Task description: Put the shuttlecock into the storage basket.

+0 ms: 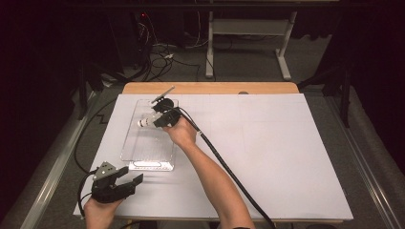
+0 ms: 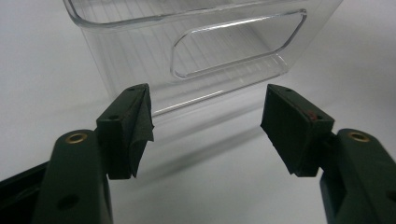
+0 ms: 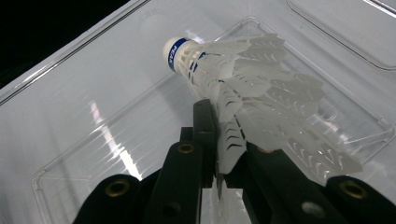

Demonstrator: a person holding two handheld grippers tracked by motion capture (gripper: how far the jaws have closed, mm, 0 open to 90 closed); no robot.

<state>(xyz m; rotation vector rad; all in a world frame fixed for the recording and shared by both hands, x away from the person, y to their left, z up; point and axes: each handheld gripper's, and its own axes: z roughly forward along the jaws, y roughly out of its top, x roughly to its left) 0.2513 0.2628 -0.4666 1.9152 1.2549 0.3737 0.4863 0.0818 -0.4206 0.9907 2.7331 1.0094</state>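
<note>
The right gripper (image 3: 224, 154), pinched on the shuttlecock's (image 3: 243, 79) feathers, holds it over the clear bin (image 1: 128, 143), cork toward the frame's upper left, while the left gripper (image 1: 125, 183) waits open at lower left.

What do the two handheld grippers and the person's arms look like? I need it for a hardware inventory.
Both the left gripper and the right gripper are black, each with two blocky fingers fixed by brass-coloured rivets. The left carries a grey three-cornered plate; a thick black cable trails from the right. The forearms are bare, no sleeves.
</note>
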